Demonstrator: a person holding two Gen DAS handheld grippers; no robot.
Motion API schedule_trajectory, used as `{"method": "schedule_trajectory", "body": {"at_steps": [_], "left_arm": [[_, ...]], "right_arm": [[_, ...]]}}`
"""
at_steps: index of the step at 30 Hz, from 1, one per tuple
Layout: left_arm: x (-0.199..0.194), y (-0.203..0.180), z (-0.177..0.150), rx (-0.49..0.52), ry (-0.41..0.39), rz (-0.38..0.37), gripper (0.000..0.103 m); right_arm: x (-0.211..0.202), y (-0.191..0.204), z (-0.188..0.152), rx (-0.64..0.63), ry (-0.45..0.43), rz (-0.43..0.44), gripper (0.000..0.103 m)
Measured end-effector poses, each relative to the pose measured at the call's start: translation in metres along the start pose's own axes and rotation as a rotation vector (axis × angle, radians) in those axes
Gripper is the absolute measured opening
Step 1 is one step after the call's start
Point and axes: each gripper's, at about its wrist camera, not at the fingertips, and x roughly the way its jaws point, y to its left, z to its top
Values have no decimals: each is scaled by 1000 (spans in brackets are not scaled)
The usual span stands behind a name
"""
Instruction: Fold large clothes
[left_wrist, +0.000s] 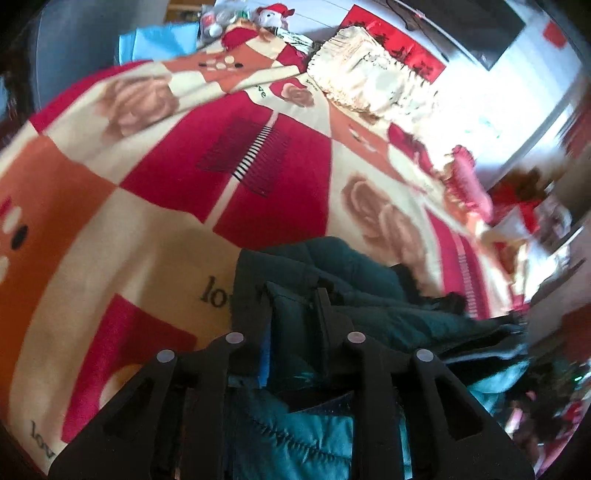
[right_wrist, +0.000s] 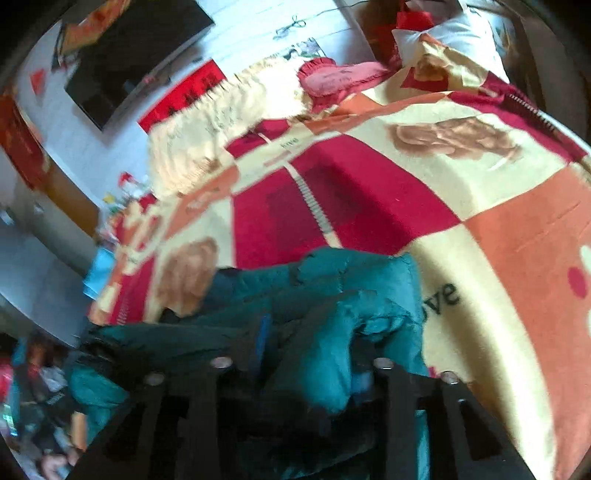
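Observation:
A teal padded jacket (left_wrist: 343, 269) is bunched at the near edge of a bed with a red, orange and cream patterned blanket (left_wrist: 155, 206). My left gripper (left_wrist: 293, 299) is shut on a fold of the jacket, its black fingers (left_wrist: 327, 306) pinching the fabric. In the right wrist view the same jacket (right_wrist: 332, 295) drapes over my right gripper (right_wrist: 306, 332), which is shut on it; the fabric hides the fingertips. The blanket (right_wrist: 480, 229) spreads beyond.
A cream fringed pillow (left_wrist: 369, 81) and a pink heart cushion (left_wrist: 469, 181) lie at the bed's far side. A dark TV (right_wrist: 129, 55) hangs on the white wall. Clutter and a plush toy (left_wrist: 273, 14) sit past the bed.

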Motion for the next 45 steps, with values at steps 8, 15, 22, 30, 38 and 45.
{"method": "schedule_trajectory", "body": {"at_steps": [8, 15, 22, 30, 38, 45], "left_arm": [[-62, 0, 0, -51, -137, -82, 75], [-47, -41, -28, 98, -109, -30, 75], [24, -58, -39, 214, -29, 162, 76], [54, -56, -29, 244, -40, 216, 87], [59, -56, -28, 257, -28, 219, 88], [63, -60, -29, 264, -31, 230, 91]], "right_arm": [[-63, 39, -4, -101, -142, 27, 66], [-17, 116, -46, -330, 27, 63, 66], [66, 161, -69, -550, 105, -87, 66], [124, 131, -53, -470, 107, -133, 67], [63, 129, -31, -446, 75, -83, 66], [57, 63, 3, -430, 46, -334, 66]]}}
